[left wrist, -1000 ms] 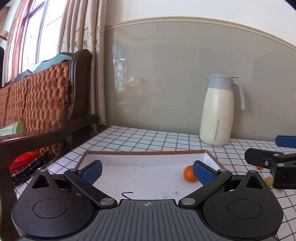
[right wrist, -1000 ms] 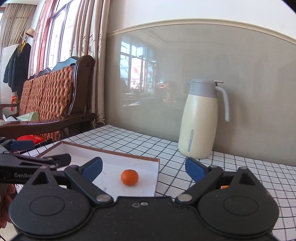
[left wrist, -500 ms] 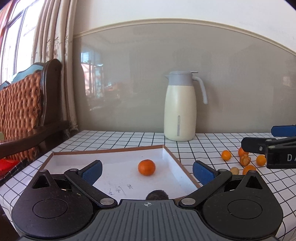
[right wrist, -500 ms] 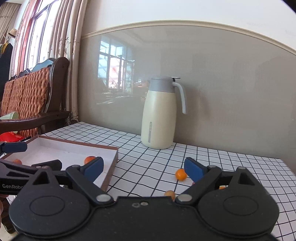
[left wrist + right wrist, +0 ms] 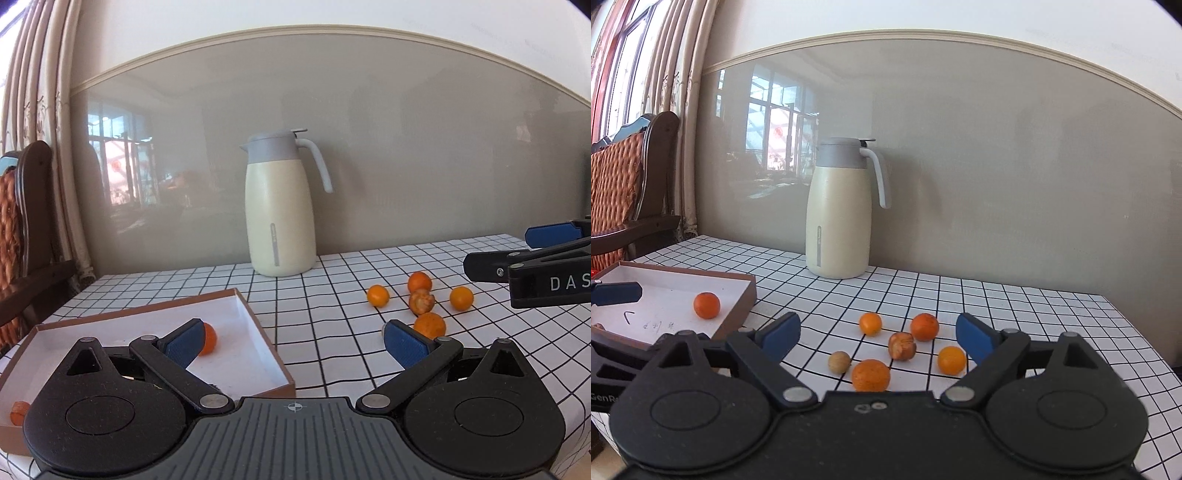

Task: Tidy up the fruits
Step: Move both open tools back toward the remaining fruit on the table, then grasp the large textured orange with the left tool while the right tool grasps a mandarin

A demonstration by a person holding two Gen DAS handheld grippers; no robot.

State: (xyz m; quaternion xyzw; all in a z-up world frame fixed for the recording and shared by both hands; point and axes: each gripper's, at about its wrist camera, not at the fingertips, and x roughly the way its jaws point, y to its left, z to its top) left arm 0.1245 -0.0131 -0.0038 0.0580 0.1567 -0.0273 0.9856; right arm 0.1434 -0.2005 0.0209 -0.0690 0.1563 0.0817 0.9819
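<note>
Several small oranges [image 5: 870,323] and a brown fruit [image 5: 902,346] lie loose on the checked tablecloth, also in the left wrist view as oranges [image 5: 429,325]. A white box with a brown rim [image 5: 251,314] sits at the left and holds an orange [image 5: 207,339]; in the right wrist view the box [image 5: 740,310] shows that orange [image 5: 706,305]. My left gripper [image 5: 293,341] is open and empty, over the box's right edge. My right gripper [image 5: 879,334] hovers just short of the loose fruit, its jaws closing slightly with nothing pressed between the pads.
A cream thermos jug [image 5: 838,221] stands by the wall behind the fruit. A wooden chair with an orange cushion [image 5: 628,192] is at the far left. The table ends at the right [image 5: 1145,354]. A second orange piece [image 5: 19,412] lies in the box's near corner.
Both grippers have swung right, from over the box toward the loose fruit. The box has slid to the left of both views. The right jaws have narrowed a little.
</note>
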